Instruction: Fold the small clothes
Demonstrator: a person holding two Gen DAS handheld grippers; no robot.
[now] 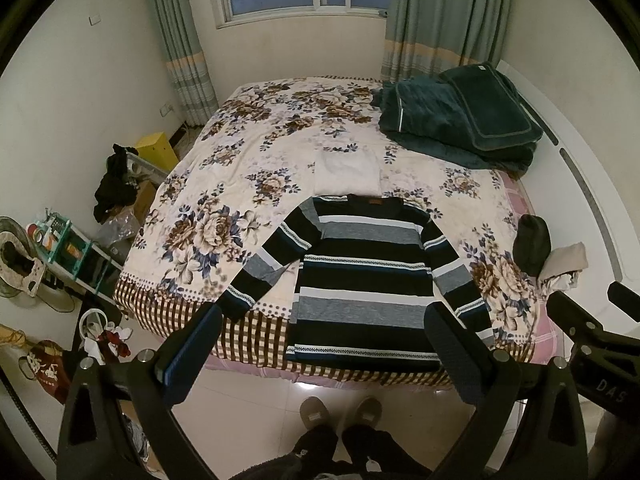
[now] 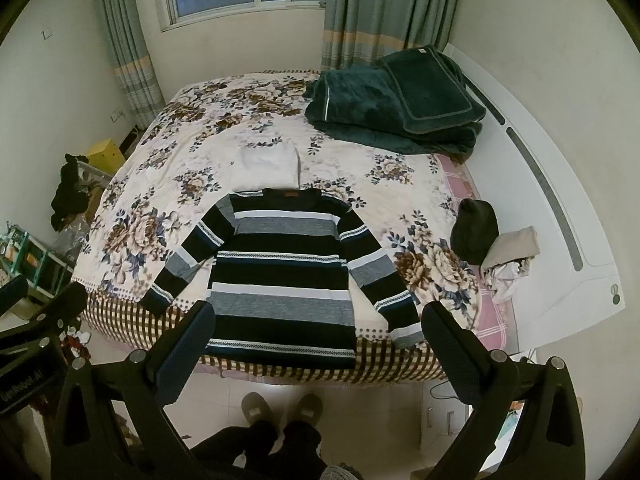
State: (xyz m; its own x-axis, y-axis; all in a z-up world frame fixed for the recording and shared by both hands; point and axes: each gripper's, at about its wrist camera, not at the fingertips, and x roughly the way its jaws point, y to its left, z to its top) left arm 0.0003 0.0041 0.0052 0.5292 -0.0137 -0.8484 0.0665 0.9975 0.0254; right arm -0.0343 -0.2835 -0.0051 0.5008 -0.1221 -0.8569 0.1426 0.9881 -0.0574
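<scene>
With both tools raised above the bed's near edge, a striped sweater [image 1: 360, 276] lies spread flat, sleeves out, awaiting its first fold.

The left gripper [image 1: 324, 344] and right gripper [image 2: 318, 340] hang with jaws wide apart, holding nothing; the likely next move is to pinch a sleeve and carry it across the body. A folded white garment [image 1: 347, 176] sits just beyond the collar, a dark green blanket [image 1: 456, 120] is heaped at the far right, and a dark sock-like item [image 2: 474, 232] beside a beige cloth [image 2: 514, 246] lies near the right sleeve, though nothing covers the sweater on the floral bedspread [image 1: 248, 148].
</scene>
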